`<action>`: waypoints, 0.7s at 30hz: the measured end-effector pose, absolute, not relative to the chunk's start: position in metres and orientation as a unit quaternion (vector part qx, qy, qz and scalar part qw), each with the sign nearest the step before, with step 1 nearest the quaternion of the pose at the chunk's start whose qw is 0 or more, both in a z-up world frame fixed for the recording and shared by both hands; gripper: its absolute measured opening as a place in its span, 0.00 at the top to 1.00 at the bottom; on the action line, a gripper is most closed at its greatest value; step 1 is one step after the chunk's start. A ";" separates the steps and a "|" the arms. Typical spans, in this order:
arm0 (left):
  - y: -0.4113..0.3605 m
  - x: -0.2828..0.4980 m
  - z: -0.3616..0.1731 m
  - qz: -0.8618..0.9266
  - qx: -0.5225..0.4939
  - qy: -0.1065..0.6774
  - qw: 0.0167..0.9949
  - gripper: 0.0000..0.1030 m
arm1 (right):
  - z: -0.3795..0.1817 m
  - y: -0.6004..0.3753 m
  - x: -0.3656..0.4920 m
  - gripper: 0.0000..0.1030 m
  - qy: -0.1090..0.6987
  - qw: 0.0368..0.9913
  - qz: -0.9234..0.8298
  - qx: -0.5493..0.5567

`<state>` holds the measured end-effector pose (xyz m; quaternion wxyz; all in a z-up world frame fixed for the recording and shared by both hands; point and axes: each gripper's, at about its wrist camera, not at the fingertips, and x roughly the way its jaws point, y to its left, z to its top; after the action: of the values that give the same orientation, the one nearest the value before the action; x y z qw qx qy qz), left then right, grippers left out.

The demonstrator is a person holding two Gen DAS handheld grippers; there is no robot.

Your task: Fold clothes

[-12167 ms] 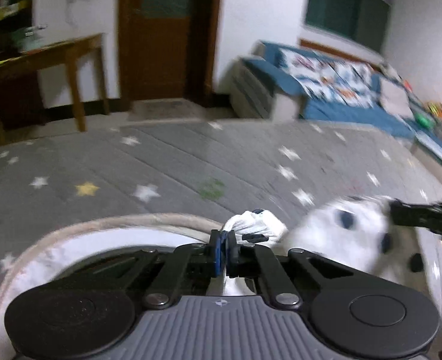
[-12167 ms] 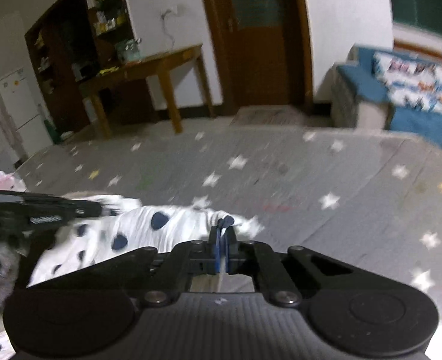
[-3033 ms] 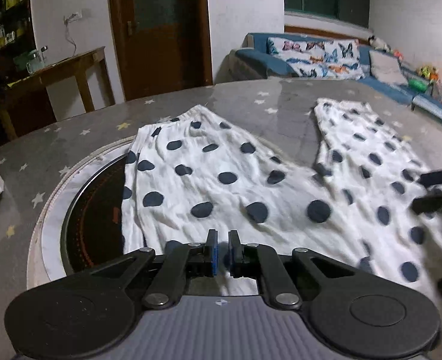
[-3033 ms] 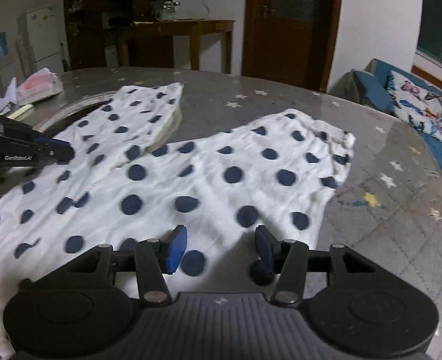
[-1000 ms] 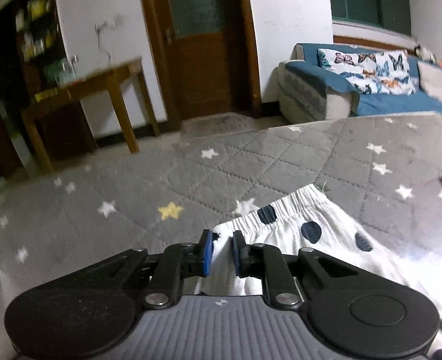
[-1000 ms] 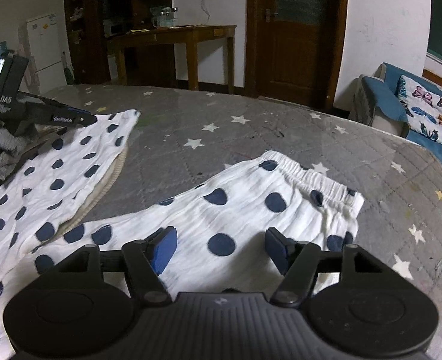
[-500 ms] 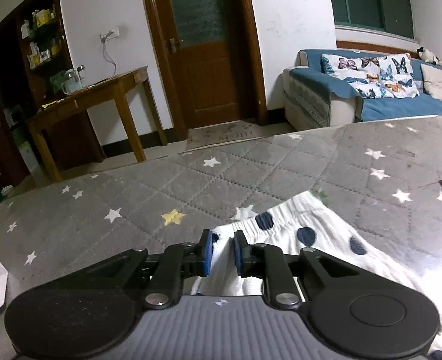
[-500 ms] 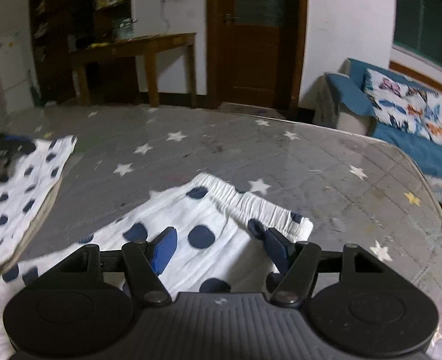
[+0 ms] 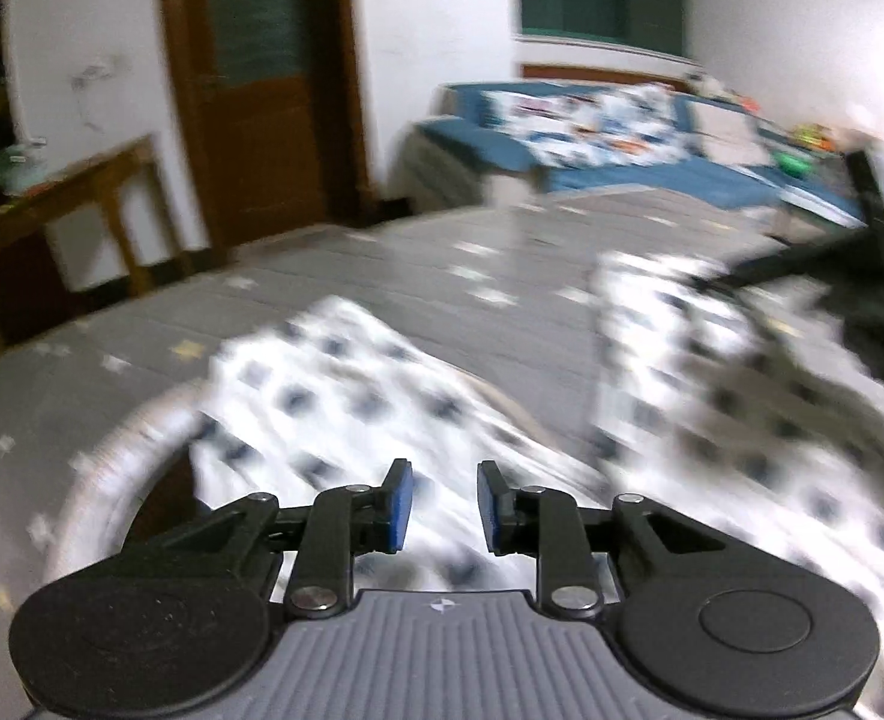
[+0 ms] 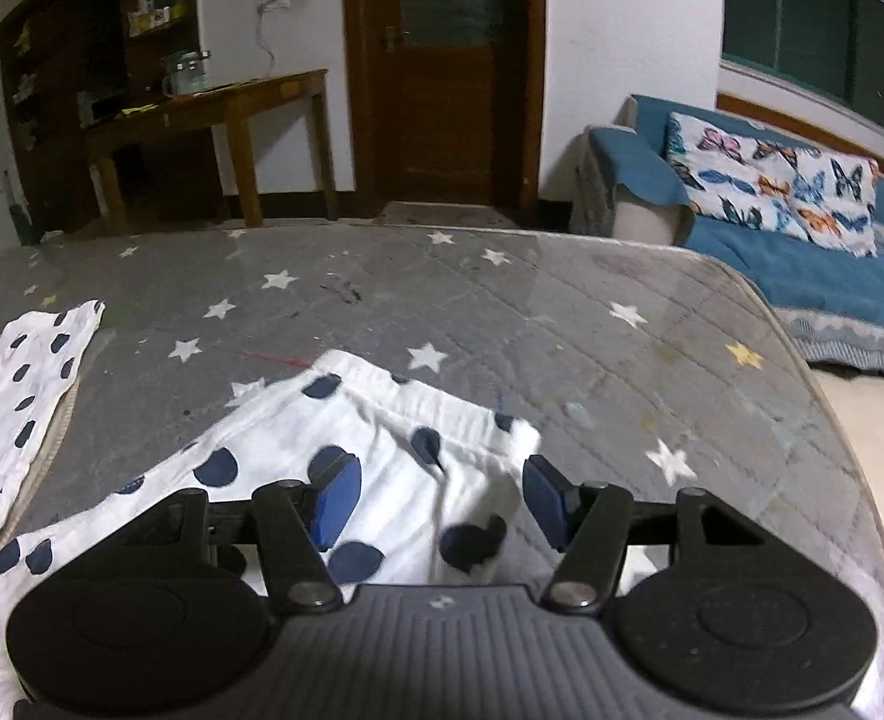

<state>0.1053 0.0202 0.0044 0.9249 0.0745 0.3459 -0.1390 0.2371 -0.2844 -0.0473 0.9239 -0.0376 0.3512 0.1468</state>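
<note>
we see one garment, white polka-dot trousers [image 10: 375, 438] of thin crinkled cotton with dark navy dots, spread flat on a grey quilted cover [image 10: 502, 312] printed with white and a few yellow stars. its two legs fan apart towards the far side, and each ends in a gathered elastic hem. one leg lies across a round pale-rimmed disc [image 9: 111, 450] set into the surface.

we see two grippers. the right gripper [image 10: 438, 495] has black linkage arms and blue pads; its jaws stand well apart and are closing, with the hem corner of the near leg lying between them, and the pads are not pressing on the cloth. the left gripper [image 9: 438, 507] shows in a heavily blurred view; its blue pads are a little apart and opening, hovering above the dotted cloth with nothing clamped between them.

further out, we see one dark wooden door [image 10: 442, 60], one brown wooden side table [image 10: 213, 108] and one blue sofa [image 10: 802, 252] with butterfly-print cushions.
</note>
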 end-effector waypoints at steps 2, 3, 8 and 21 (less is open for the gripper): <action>0.002 0.077 0.004 -0.173 0.076 0.352 0.917 0.73 | -0.048 -0.287 0.233 0.42 0.355 0.923 0.143 -0.029; -0.007 0.063 0.004 -0.190 0.075 0.355 0.912 0.73 | -0.048 -0.289 0.232 0.43 0.356 0.923 0.141 -0.025; -0.047 0.002 0.003 -0.266 0.058 0.365 0.891 0.68 | -0.052 -0.296 0.226 0.45 0.364 0.921 0.136 -0.016; -0.116 -0.075 -0.007 -0.353 0.152 0.337 0.859 0.55 | -0.056 -0.304 0.219 0.52 0.360 0.922 0.142 0.002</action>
<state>-0.0748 -0.1164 -0.0070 0.8593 0.1524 0.3371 -0.3533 0.2190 -0.3044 -0.0556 0.9221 0.0017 0.3600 0.1417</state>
